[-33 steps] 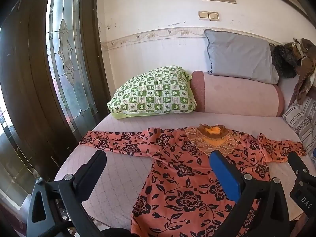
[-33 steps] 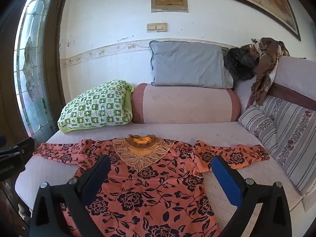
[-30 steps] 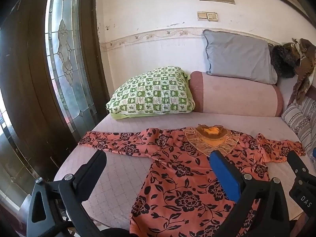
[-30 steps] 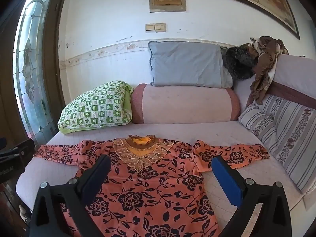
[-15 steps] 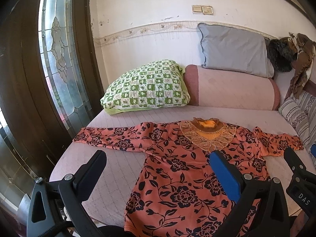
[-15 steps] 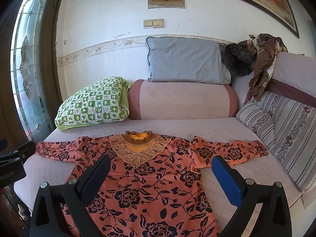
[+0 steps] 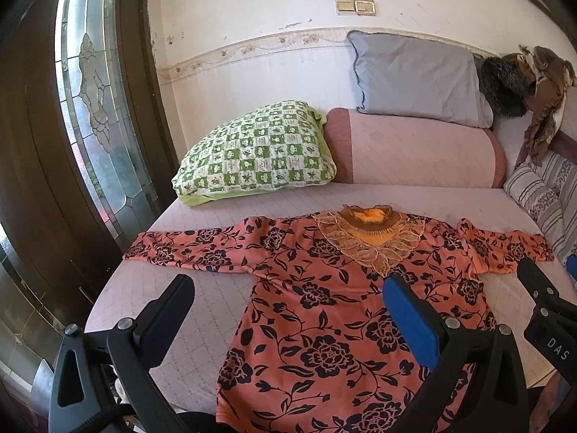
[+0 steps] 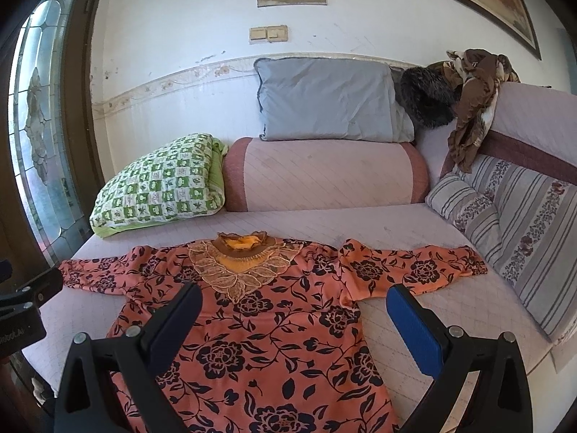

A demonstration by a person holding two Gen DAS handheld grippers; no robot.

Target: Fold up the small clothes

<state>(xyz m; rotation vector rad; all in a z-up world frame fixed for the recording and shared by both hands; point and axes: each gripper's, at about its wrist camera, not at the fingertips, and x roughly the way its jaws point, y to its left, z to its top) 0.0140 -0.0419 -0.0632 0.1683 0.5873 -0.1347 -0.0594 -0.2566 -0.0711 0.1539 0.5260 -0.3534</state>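
An orange long-sleeved top with black flowers (image 7: 324,288) (image 8: 274,321) lies flat on the pale pink mattress (image 7: 202,310) (image 8: 389,220), neck away from me, both sleeves spread sideways. Its lace collar (image 8: 238,263) shows an orange lining. My left gripper (image 7: 288,288) hovers open above the top's left side, holding nothing. Over the middle of the top my right gripper (image 8: 292,299) is open and also holds nothing. The right gripper's black body (image 7: 548,321) shows at the right edge of the left wrist view.
A green checked pillow (image 7: 256,151), a pink bolster (image 8: 324,176) and a grey pillow (image 8: 328,101) line the wall behind. Striped cushions (image 8: 519,216) and brown clothes (image 8: 472,101) stand at the right. A wooden door with leaded glass (image 7: 90,108) borders the left.
Both grippers have risen and tilted down a little, so the top sits lower and fuller in both views. The top lies unmoved and both grippers stay open.
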